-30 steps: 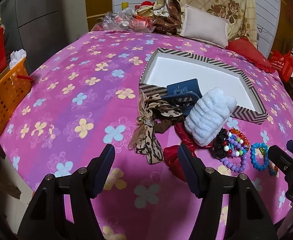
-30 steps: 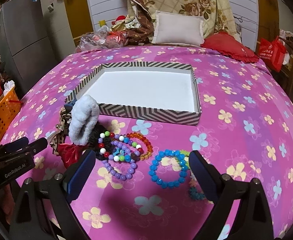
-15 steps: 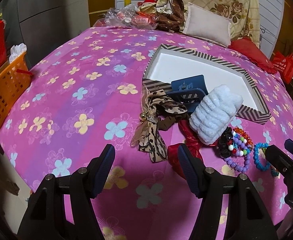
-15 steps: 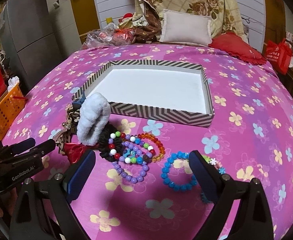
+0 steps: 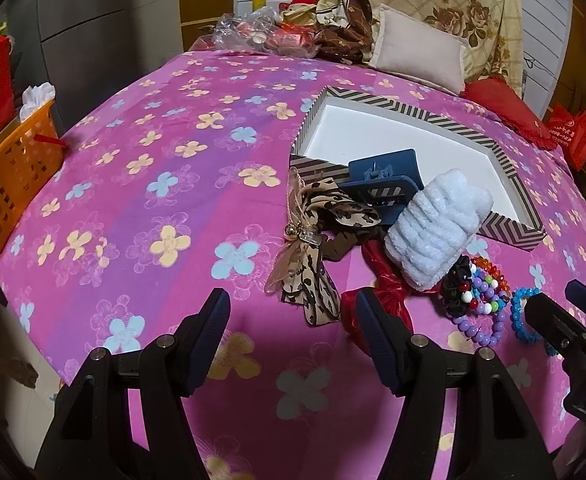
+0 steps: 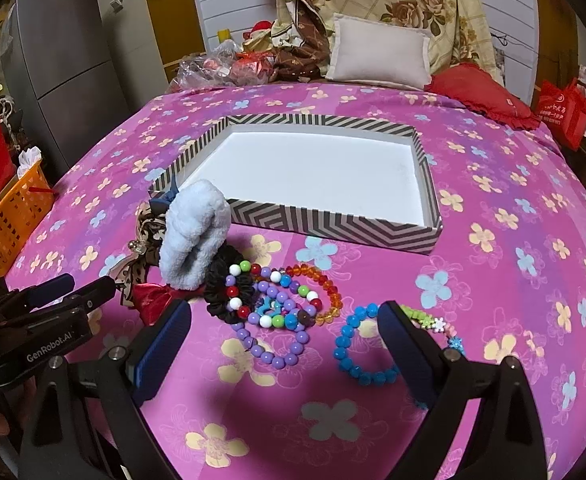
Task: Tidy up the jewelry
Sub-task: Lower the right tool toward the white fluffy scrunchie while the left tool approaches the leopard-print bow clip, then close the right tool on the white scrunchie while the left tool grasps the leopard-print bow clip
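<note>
Both grippers, left gripper (image 5: 293, 336) and right gripper (image 6: 285, 344), hovered with fingers apart, empty, near the heaped bracelets (image 6: 277, 304), apparently readying picks; the striped box (image 6: 333, 226) waited beyond.

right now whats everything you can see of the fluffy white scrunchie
The fluffy white scrunchie is a thick ring of plush, ribbed fabric, pale bluish white. It lies propped on the accessory pile just outside the striped box, leaning over the blue hair clip, the red bow and the black scrunchie. Neither gripper touches it.
</note>
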`<state>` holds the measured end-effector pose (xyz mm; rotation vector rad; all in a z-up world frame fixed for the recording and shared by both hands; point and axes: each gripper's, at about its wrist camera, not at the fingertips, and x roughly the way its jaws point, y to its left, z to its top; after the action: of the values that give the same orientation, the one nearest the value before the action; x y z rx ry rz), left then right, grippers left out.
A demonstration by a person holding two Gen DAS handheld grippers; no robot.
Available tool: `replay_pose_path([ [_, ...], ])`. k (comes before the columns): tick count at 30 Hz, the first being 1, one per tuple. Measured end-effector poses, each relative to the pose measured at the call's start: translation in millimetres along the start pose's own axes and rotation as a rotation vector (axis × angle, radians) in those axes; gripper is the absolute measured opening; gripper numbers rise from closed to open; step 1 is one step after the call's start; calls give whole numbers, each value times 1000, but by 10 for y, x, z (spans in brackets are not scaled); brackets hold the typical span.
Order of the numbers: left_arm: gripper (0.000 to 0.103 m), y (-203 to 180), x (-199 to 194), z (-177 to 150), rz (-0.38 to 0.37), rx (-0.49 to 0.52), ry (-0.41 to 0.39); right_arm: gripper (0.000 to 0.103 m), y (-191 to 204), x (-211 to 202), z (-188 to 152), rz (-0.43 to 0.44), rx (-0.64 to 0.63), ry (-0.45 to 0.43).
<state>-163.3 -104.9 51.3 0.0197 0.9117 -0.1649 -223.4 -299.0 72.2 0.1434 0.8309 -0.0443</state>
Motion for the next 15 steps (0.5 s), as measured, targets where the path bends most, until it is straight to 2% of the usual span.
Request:
replay_pose_path([
  [15,62,144,59,25,3,-24,18,97,118,100,143,39,-21,-7],
])
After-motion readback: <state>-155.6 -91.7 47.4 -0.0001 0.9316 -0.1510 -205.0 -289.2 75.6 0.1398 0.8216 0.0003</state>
